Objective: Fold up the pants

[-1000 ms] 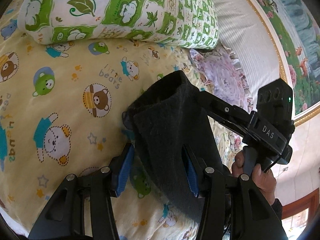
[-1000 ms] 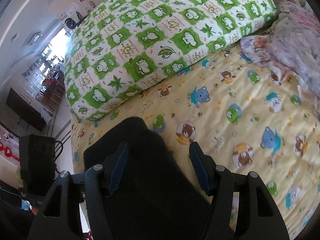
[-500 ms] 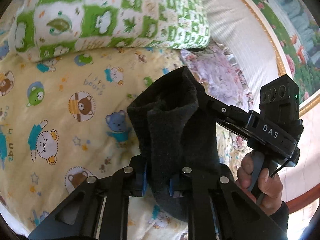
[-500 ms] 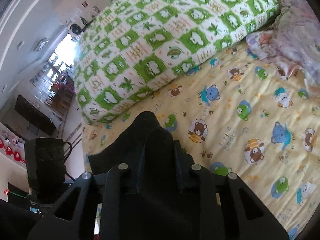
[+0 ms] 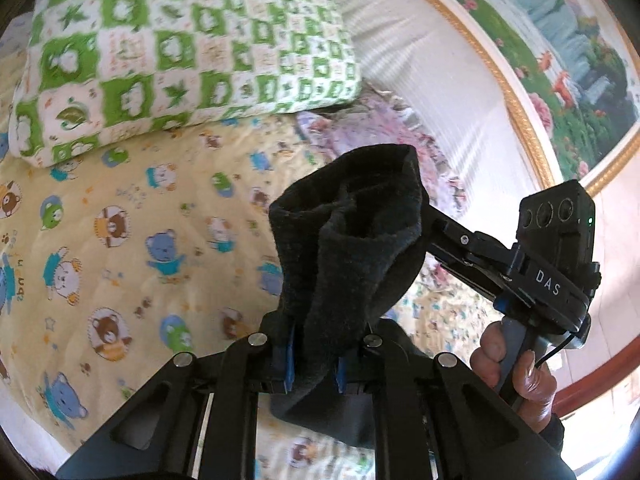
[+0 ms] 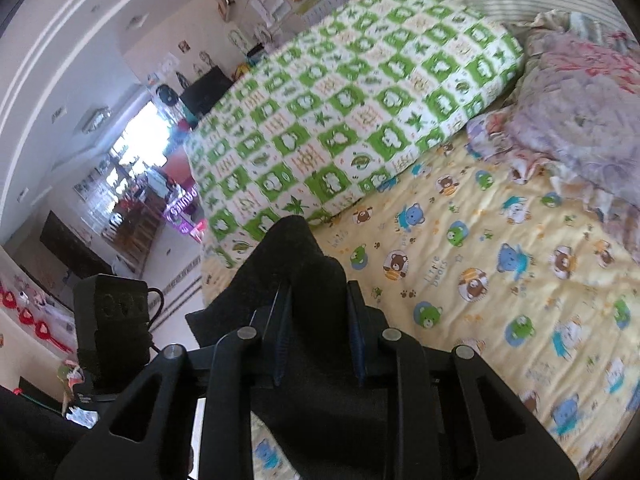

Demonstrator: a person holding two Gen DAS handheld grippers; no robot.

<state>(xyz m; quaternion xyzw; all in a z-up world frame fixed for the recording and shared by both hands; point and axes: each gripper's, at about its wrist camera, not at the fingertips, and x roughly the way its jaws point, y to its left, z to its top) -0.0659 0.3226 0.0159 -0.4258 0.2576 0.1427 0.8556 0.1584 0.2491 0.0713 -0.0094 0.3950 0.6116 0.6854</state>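
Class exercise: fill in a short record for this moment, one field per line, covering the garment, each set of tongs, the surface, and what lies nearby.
garment: black pants, bunched and lifted above the bed
left tongs: shut on the pants
right tongs: shut on the pants
surface: yellow bear-print sheet
nearby: green checked pillow at the head of the bed; floral cloth heaped beside it
fold state: no tidy fold visible yet

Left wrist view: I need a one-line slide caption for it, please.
Left gripper shut on black pants, lifted over the bear-print sheet; right gripper's body at right.
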